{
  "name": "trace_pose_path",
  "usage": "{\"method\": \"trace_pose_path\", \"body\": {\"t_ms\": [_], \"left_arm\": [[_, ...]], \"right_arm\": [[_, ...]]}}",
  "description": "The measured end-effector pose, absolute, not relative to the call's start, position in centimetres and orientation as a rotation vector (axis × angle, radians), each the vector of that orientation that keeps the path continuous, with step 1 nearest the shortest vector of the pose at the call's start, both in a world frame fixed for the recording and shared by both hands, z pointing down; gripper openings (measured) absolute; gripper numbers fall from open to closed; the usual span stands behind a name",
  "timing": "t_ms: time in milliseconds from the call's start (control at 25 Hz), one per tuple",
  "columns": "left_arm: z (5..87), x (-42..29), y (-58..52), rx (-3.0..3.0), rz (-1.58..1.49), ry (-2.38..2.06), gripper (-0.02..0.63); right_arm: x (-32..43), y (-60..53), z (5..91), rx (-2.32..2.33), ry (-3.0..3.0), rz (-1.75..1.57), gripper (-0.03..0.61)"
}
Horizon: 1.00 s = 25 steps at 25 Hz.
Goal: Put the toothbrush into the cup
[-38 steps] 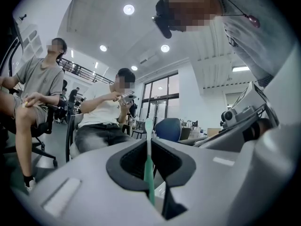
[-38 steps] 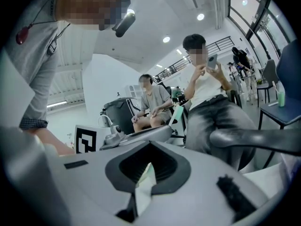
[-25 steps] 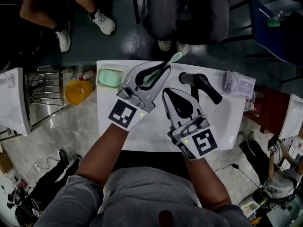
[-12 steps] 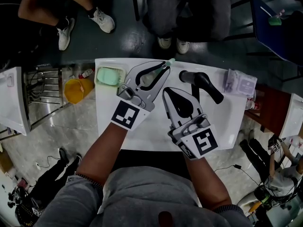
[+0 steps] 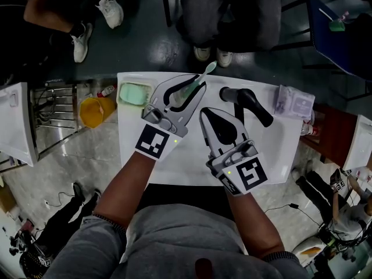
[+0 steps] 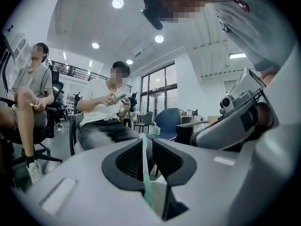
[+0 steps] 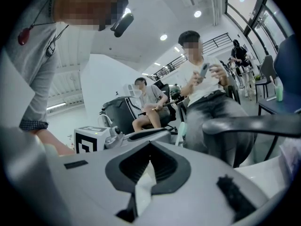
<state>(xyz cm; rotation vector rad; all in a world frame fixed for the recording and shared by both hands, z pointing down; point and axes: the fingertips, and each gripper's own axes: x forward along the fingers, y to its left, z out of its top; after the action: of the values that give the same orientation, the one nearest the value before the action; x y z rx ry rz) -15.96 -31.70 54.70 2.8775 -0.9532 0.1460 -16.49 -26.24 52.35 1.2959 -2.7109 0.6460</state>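
A pale green toothbrush (image 5: 201, 77) stands slanted between the jaws of my left gripper (image 5: 203, 85), its head past the tips. In the left gripper view the toothbrush (image 6: 143, 159) leans on the left jaw with a small gap to the right jaw. These jaws have just been opening, and the brush is still between them. Its lower end drops into a pale cup (image 5: 183, 95) under the jaws, seen as a whitish cup (image 6: 158, 197) low in that view. My right gripper (image 5: 204, 113) rests on the table beside it, shut and empty, with its tips (image 7: 150, 145) meeting.
On the white table (image 5: 273, 156) lie a black hair dryer (image 5: 247, 104), a tissue pack (image 5: 294, 104) and a green box (image 5: 135, 93). A yellow bucket (image 5: 96, 112) stands on the floor left of it. People sit beyond the far edge.
The toothbrush has tipped more upright between the left jaws, which now stand a little wider apart. The right gripper has not moved.
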Motion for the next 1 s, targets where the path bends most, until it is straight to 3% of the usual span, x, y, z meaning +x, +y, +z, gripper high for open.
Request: {"method": "trace_pose_path", "body": {"t_ms": [1000], "left_arm": [[42.9, -18.7, -23.7, 2.904, 0.142, -1.037, 0.006]], "right_arm": [[-15.9, -22.9, 42.2, 1.156, -2.825, 0.408, 0.014]]}}
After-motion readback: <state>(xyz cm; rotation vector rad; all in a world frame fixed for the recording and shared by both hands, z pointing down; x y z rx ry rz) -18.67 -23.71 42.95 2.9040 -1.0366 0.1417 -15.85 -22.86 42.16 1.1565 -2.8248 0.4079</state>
